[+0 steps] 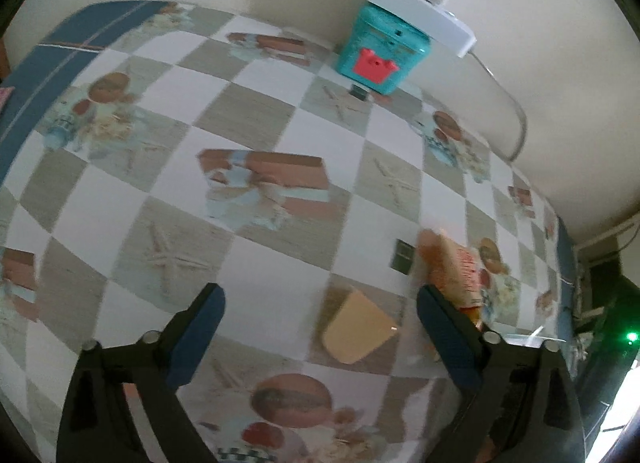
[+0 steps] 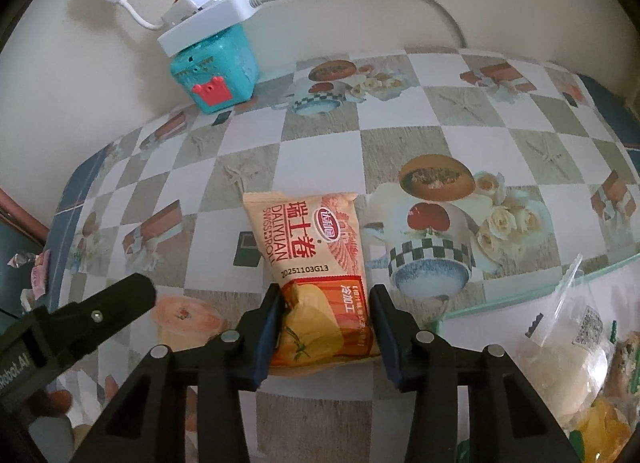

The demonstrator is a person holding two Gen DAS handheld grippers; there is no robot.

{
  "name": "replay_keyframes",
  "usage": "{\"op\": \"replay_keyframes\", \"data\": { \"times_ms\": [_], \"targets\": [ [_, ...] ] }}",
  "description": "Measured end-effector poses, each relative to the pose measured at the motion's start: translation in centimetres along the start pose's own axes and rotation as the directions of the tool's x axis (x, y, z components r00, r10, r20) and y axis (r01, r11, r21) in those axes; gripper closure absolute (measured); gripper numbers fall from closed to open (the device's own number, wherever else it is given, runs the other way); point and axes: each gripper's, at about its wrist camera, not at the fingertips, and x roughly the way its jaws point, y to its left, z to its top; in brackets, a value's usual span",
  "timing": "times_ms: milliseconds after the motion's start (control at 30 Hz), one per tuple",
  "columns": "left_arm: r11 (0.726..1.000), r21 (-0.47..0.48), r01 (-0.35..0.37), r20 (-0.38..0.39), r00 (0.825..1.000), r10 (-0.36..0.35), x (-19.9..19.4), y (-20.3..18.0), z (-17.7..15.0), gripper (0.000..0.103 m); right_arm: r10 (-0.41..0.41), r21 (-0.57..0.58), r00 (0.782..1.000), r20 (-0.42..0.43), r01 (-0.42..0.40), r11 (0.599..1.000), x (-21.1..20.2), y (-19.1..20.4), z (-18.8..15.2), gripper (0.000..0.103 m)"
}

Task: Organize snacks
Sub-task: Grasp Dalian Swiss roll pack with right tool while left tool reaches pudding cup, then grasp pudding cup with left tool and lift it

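Note:
A Swiss roll snack packet (image 2: 308,255), beige and orange with red print, lies lengthwise on the chequered tablecloth (image 2: 320,151). My right gripper (image 2: 326,297) is shut on its near end, which is crumpled between the blue pads. In the left wrist view the same packet (image 1: 456,267) shows blurred just behind the right finger. My left gripper (image 1: 320,295) hangs open over the cloth. A flat pale orange piece (image 1: 356,327) lies on the table between its fingers, nearer the right one and untouched. One left finger (image 2: 100,311) reaches into the right wrist view at lower left.
A teal box with a red crown (image 2: 216,75) stands at the wall under a white power strip (image 2: 208,19) with its cable. A clear bag of snacks (image 2: 580,347) sits at lower right past the glass table edge (image 2: 520,295). A small dark tag (image 1: 402,257) lies on the cloth.

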Motion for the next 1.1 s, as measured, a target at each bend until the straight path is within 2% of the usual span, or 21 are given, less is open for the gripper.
{"op": "replay_keyframes", "data": {
  "times_ms": [33,67,267,333,400,533,867,1100],
  "targets": [
    [1.0,0.004,0.012,-0.009,1.0,-0.012,0.1,-0.3,0.0,0.022,-0.001,-0.001,1.0,-0.003,0.001,1.0,0.0,0.0,0.0,0.056],
    [1.0,0.006,0.019,-0.015,1.0,-0.019,0.3,-0.5,0.0,0.025,-0.003,-0.003,1.0,-0.004,0.003,1.0,0.0,0.0,0.0,0.056],
    [0.997,0.025,0.08,-0.067,0.995,-0.078,1.1,-1.8,-0.6,0.028,-0.006,-0.005,1.0,-0.009,0.006,1.0,-0.1,0.1,-0.1,0.056],
    [0.997,0.026,0.076,-0.076,0.994,-0.073,1.3,-1.9,-0.6,0.038,-0.006,-0.007,1.0,-0.01,0.006,1.0,-0.1,0.1,-0.1,0.056],
    [0.997,0.011,0.076,-0.095,0.993,-0.075,1.6,-1.8,-0.8,0.041,-0.013,-0.016,1.0,-0.011,0.013,1.0,-0.1,0.2,-0.2,0.056],
    [0.996,-0.013,0.089,-0.104,0.99,-0.09,1.8,-1.2,-0.8,0.053,-0.022,-0.027,1.0,-0.011,0.021,0.999,0.0,0.4,-0.2,0.056],
    [0.997,-0.05,0.056,-0.078,0.995,-0.06,1.2,-0.4,-0.7,0.054,-0.012,-0.014,1.0,-0.019,0.012,1.0,0.0,0.3,-0.2,0.056],
    [0.997,-0.072,0.039,-0.055,0.998,-0.043,-0.5,0.3,-0.8,0.055,-0.01,-0.001,0.998,-0.054,0.01,1.0,-0.7,0.6,-0.9,0.059]
  ]
}}
